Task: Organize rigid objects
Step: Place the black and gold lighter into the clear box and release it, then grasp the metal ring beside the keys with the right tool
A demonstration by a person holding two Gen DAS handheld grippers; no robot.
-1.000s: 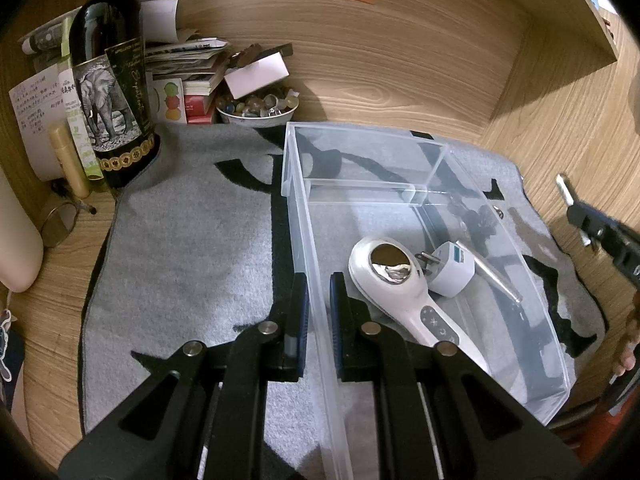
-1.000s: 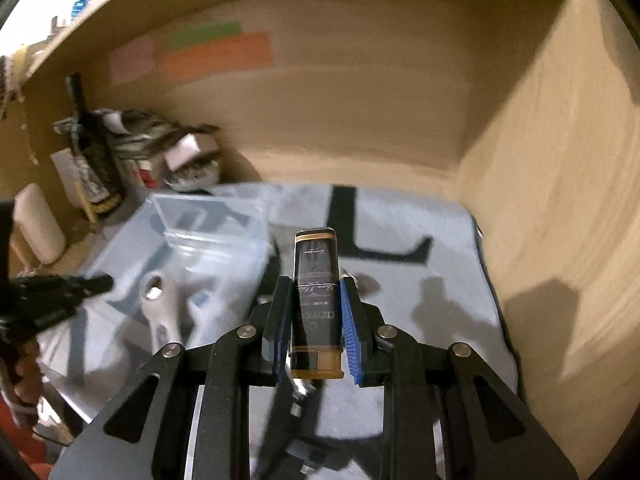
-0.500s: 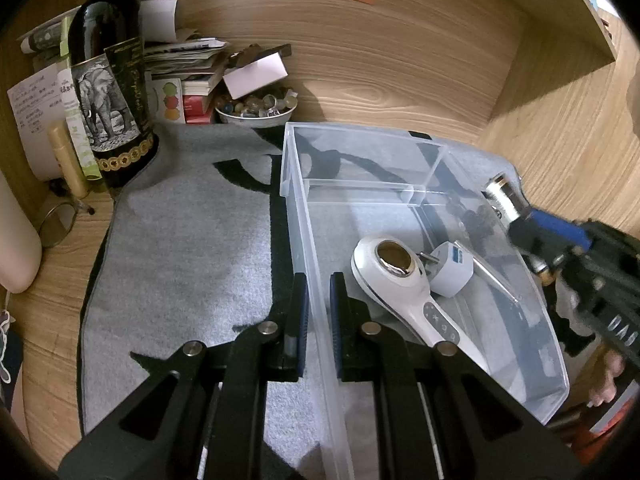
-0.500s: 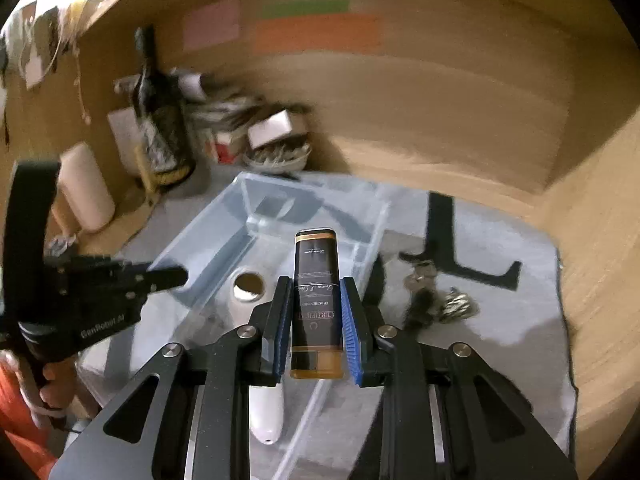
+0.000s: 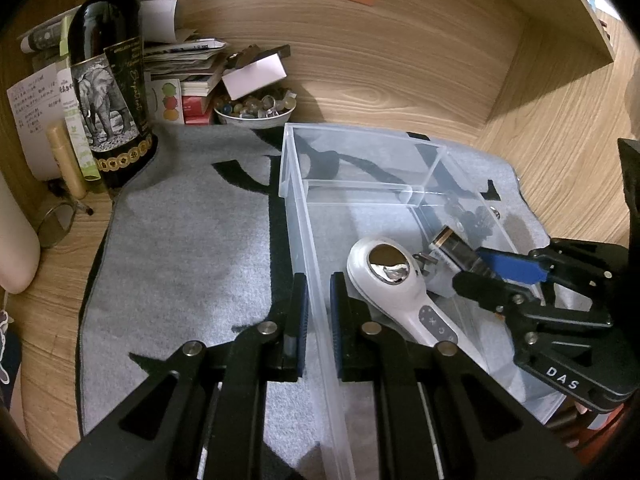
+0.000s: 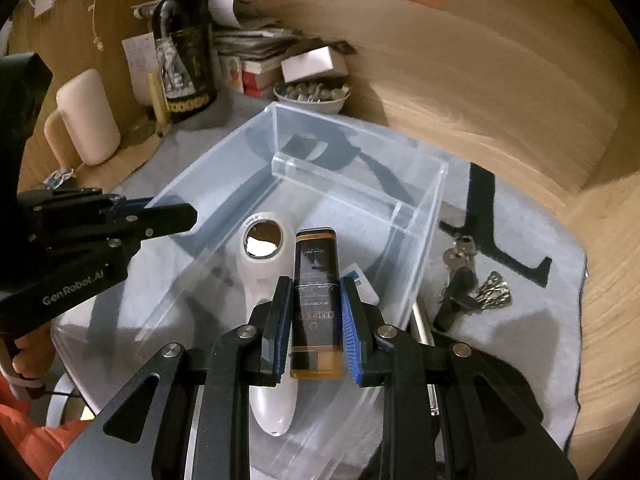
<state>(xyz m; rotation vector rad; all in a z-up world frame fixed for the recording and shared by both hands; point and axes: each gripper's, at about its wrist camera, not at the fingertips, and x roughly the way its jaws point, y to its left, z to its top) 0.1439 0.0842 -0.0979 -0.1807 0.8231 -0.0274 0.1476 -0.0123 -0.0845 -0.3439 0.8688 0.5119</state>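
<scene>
A clear plastic bin (image 5: pixel 360 130) (image 6: pixel 360 148) sits on a grey mat. My left gripper (image 5: pixel 317 280) (image 6: pixel 172 216) is shut on the bin's left wall, one finger on each side. Inside the bin lie a white handheld device with a round metal head (image 5: pixel 384 280) (image 6: pixel 260 264) and a white plug adapter (image 6: pixel 360 280). My right gripper (image 6: pixel 314 284) (image 5: pixel 468 266) is shut on a small dark bottle with an amber base (image 6: pixel 316 264) (image 5: pixel 450 244). It holds the bottle tilted downward over the bin's right part, just above the adapter.
A wine bottle with an elephant label (image 5: pixel 108 92), stacked papers and a bowl of beads (image 5: pixel 256 110) crowd the back left corner. A cream mug (image 6: pixel 86 116) stands left of the mat. Keys (image 6: pixel 460 264) lie on the mat right of the bin. Wooden walls enclose the space.
My right gripper has carried the dark bottle leftward and down, from beside the bin to over its inside. The left gripper and the bin have not moved.
</scene>
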